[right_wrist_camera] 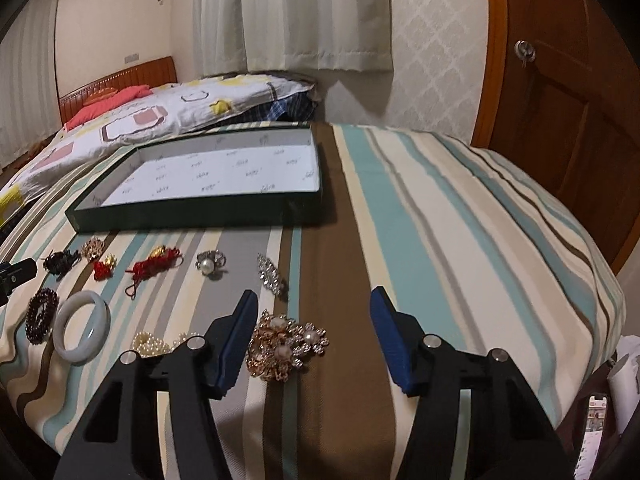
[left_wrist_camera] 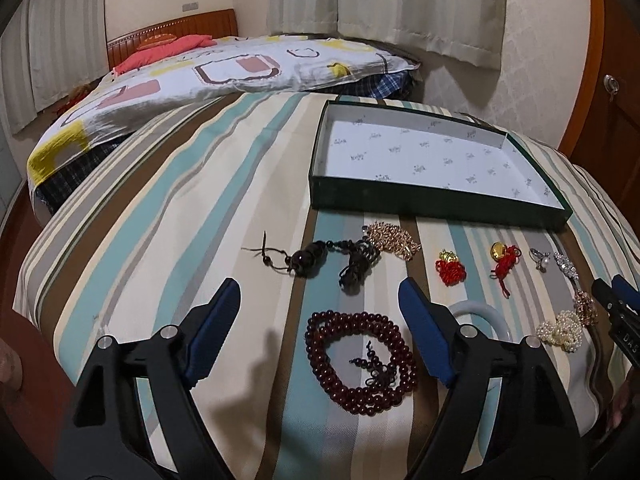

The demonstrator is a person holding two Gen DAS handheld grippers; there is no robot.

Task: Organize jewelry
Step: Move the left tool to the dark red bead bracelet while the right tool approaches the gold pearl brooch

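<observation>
A shallow dark green box [left_wrist_camera: 436, 200] with a white printed lining lies open and empty on the striped bedcover; it also shows in the right wrist view [right_wrist_camera: 192, 214]. Jewelry lies in front of it: a dark red bead necklace [left_wrist_camera: 360, 364], a dark pendant cord [left_wrist_camera: 312, 258], a gold chain [left_wrist_camera: 394, 240], red-cord charms [left_wrist_camera: 504, 262], a pearl ring [right_wrist_camera: 210, 264], a crystal brooch [right_wrist_camera: 272, 276], a pale jade bangle [right_wrist_camera: 82, 326], pearls [right_wrist_camera: 150, 344] and a gold flower brooch [right_wrist_camera: 282, 346]. My left gripper [left_wrist_camera: 320, 296] is open above the bead necklace. My right gripper [right_wrist_camera: 314, 304] is open above the gold brooch.
The striped cover [right_wrist_camera: 440, 240] drops off at the right and front edges. A patterned quilt [left_wrist_camera: 180, 76] lies behind the box. A wooden door [right_wrist_camera: 568, 100] stands at the right. A phone [right_wrist_camera: 592, 432] sits low right beside the bed.
</observation>
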